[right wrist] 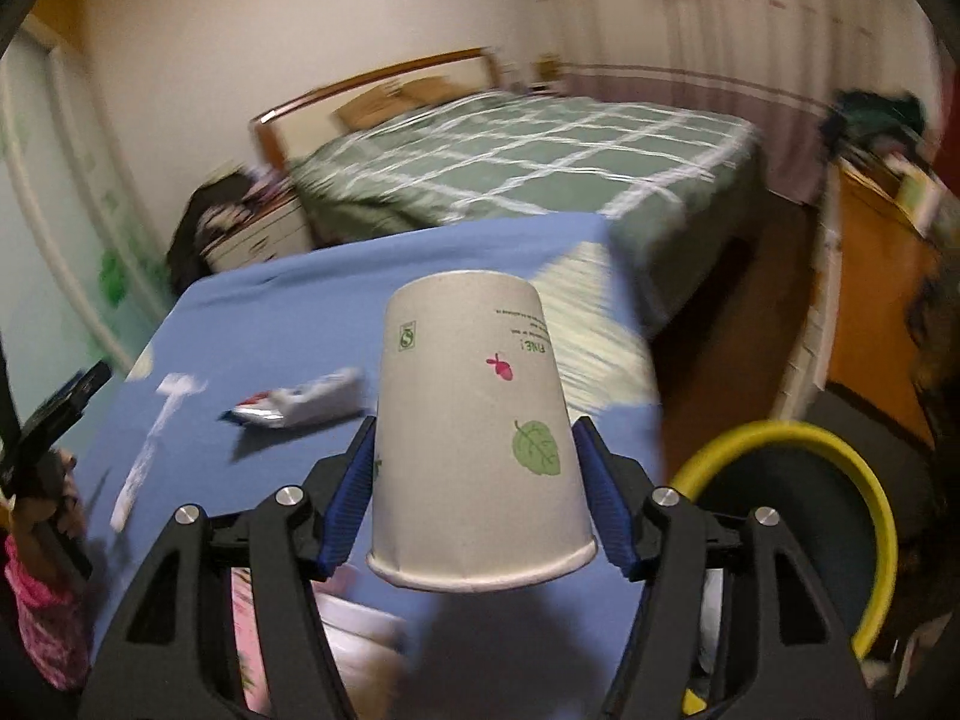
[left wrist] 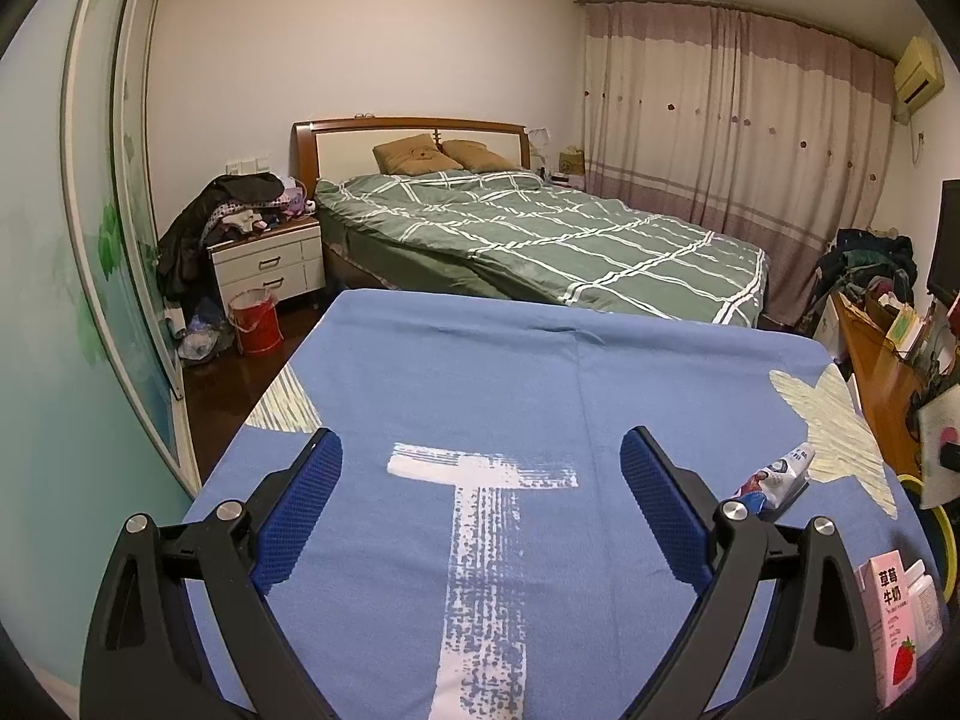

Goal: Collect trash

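In the left wrist view the left tongs (left wrist: 480, 501) stand wide and hold nothing above the blue table (left wrist: 510, 372); a crumpled wrapper (left wrist: 774, 480) lies just to their right, and a pink milk carton (left wrist: 888, 624) stands at the right edge. In the right wrist view the right tongs (right wrist: 477, 498) are closed on a paper cup (right wrist: 480, 432), rim toward the camera, base pointing away. The yellow-rimmed bin (right wrist: 840, 462) is low to the right, beside the table, so I judge the cup must travel right

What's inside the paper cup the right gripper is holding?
Cannot be seen. The paper cup sits between the right gripper's pads with its closed base facing away and its rim toward the camera; the wall hides the inside.
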A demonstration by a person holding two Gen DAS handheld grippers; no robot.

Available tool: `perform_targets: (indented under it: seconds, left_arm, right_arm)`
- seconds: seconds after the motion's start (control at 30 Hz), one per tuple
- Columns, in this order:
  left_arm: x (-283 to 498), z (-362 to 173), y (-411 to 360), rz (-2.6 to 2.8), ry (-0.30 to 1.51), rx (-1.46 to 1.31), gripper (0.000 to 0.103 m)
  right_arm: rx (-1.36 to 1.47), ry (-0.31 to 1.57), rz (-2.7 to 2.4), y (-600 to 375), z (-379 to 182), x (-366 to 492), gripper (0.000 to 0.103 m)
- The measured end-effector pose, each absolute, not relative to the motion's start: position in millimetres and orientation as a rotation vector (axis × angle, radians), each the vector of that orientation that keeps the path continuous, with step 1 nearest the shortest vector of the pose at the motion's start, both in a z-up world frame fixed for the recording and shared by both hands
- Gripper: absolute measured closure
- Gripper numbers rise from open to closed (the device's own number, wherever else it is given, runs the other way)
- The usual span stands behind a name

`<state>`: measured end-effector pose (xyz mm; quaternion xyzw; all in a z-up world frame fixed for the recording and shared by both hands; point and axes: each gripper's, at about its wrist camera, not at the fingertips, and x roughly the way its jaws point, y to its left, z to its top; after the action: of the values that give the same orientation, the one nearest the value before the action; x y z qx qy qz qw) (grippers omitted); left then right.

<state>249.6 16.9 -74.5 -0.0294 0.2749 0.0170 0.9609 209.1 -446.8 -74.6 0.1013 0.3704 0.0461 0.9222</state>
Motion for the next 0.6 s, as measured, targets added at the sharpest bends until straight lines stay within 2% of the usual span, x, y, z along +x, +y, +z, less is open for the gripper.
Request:
perform_targets:
  seconds: [0.37, 0.6]
  left_arm:
    - [248.3, -75.3, 5.9, 0.006, 0.553, -0.021, 0.010]
    - [247.5, -77.0, -0.5, -0.014, 0.554, 0.002, 0.010]
  right_arm:
    - [0.365, 0.761, -0.277, -550.6, -117.6, 153.2, 0.040]
    - [0.380, 0.754, -0.353, -566.0, -128.7, 146.2, 0.033]
